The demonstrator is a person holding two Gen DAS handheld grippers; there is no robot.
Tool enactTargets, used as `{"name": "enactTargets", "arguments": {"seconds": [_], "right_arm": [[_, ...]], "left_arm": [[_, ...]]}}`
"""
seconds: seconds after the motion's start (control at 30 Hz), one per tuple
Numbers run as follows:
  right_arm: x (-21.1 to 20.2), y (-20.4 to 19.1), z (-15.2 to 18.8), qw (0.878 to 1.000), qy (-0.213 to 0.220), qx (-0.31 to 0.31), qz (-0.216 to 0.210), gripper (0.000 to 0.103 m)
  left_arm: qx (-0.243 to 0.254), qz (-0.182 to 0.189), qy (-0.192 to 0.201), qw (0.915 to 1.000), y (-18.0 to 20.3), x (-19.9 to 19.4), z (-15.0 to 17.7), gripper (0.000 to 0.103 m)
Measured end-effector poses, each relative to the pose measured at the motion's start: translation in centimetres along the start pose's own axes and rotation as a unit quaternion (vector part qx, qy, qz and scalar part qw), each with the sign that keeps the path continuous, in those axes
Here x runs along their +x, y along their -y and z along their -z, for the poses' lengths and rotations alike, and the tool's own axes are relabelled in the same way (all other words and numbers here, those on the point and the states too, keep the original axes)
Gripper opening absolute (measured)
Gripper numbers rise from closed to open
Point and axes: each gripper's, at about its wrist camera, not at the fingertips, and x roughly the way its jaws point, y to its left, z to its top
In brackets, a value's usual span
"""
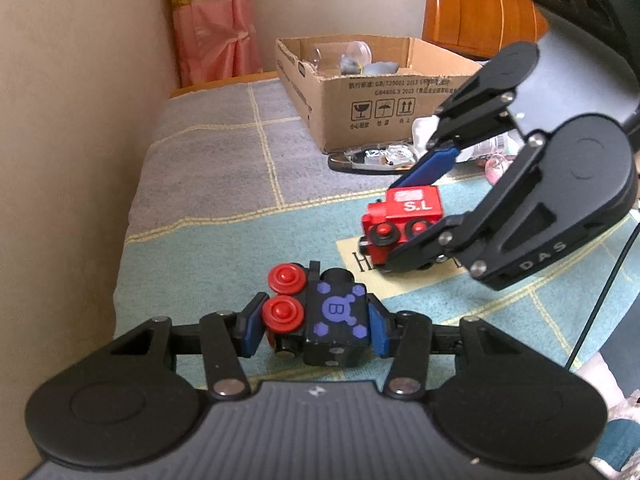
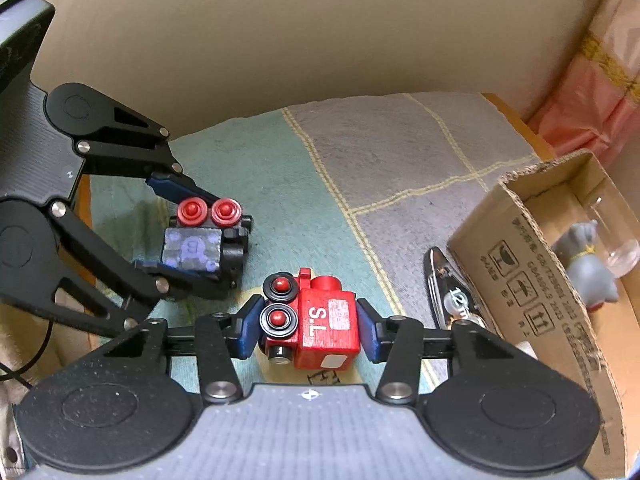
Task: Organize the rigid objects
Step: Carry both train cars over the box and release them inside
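Observation:
A black toy train engine (image 1: 328, 316) with red wheels and a purple "B" lies on its side between the pads of my left gripper (image 1: 316, 328), which is shut on it; it also shows in the right wrist view (image 2: 204, 246). A red toy engine (image 2: 320, 320) marked "S.L" lies on its side between the pads of my right gripper (image 2: 306, 326), which is shut on it. In the left wrist view the red engine (image 1: 404, 216) sits in the right gripper (image 1: 416, 208). Both toys are on or just above the blanket (image 1: 224, 216).
An open cardboard box (image 1: 360, 92) stands at the back, holding a grey figurine (image 2: 588, 264) and clear glassware (image 2: 620, 248). A shiny packaged item (image 2: 452, 288) and small clutter (image 1: 492, 152) lie by the box. A beige wall (image 1: 60, 120) runs along the blanket's far side.

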Motion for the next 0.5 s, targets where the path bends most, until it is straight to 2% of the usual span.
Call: {"name": "enactTargets", "arguments": {"seconds": [0.27, 0.5], "right_arm": [[-3.6, 0.7, 0.4, 0.999, 0.027, 0.008, 0.034, 0.054], [-8.7, 3.0, 0.4, 0.994, 0.073, 0.034, 0.080, 0.054]], "left_arm": [[0.006, -0.004, 0.016, 0.9998, 0.5, -1.5, -2.8, 0.050], [0.031, 0.000, 0.067, 0.9973, 1.5, -2.9, -8.1, 0.050]]}}
